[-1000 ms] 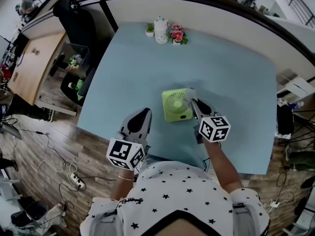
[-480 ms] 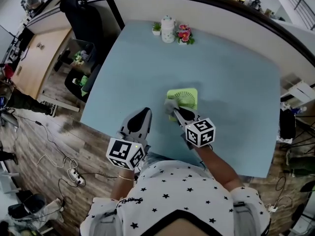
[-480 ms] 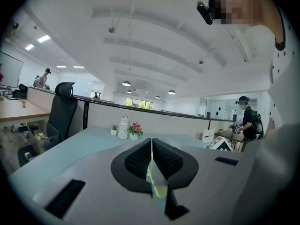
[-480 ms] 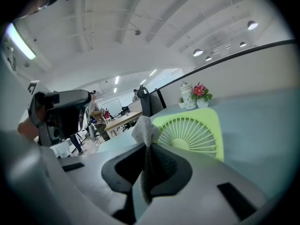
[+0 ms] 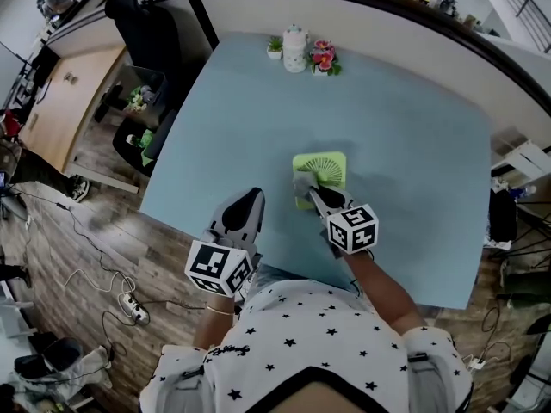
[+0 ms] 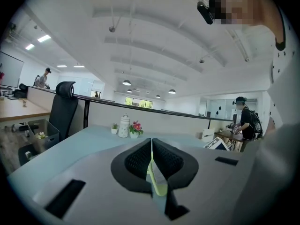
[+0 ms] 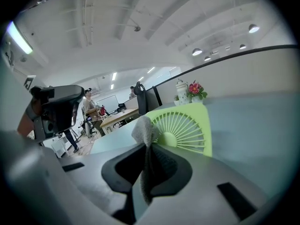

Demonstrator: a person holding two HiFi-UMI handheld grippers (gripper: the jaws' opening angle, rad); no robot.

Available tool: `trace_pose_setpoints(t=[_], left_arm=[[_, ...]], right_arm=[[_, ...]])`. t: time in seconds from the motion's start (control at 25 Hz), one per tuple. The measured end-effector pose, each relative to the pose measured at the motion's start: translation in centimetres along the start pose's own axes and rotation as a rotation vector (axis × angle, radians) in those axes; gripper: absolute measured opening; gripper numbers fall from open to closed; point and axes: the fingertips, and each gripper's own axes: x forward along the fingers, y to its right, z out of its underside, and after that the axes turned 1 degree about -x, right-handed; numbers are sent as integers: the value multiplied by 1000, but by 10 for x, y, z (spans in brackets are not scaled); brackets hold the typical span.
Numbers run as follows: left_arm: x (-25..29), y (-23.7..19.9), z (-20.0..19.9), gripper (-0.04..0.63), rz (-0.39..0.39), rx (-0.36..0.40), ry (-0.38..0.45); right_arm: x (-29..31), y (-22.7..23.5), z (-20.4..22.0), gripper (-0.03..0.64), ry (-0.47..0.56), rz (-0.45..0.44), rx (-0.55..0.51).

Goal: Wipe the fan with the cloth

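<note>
The right gripper (image 5: 307,191) has its jaws clamped on a grey cloth (image 7: 143,129), held against the 8 o'clock corner of the green fan (image 5: 325,169), which sits near the middle of the blue table (image 5: 413,119). The left gripper (image 5: 247,203), jaws closed together on nothing, hangs at the fan's 8 o'clock, over the table's near edge.

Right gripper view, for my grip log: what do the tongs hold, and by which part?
A small grey cloth, pinched by its lower part; the top protrudes.
</note>
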Motion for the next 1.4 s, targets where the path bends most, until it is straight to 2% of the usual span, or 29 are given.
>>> trace_pose_setpoints(t=[0.4, 0.8, 1.12, 1.4], left_arm=[[14, 23, 2, 32, 66, 16, -10], [16, 30, 2, 32, 76, 18, -10], [11, 26, 2, 32, 56, 15, -5], [5, 23, 3, 32, 40, 11, 0]], right_arm=[[-36, 45, 1, 31, 40, 120, 51], [-55, 74, 9, 31, 34, 199, 70], [-51, 64, -1, 31, 71, 172, 83], [-20, 2, 12, 31, 0, 6, 4]])
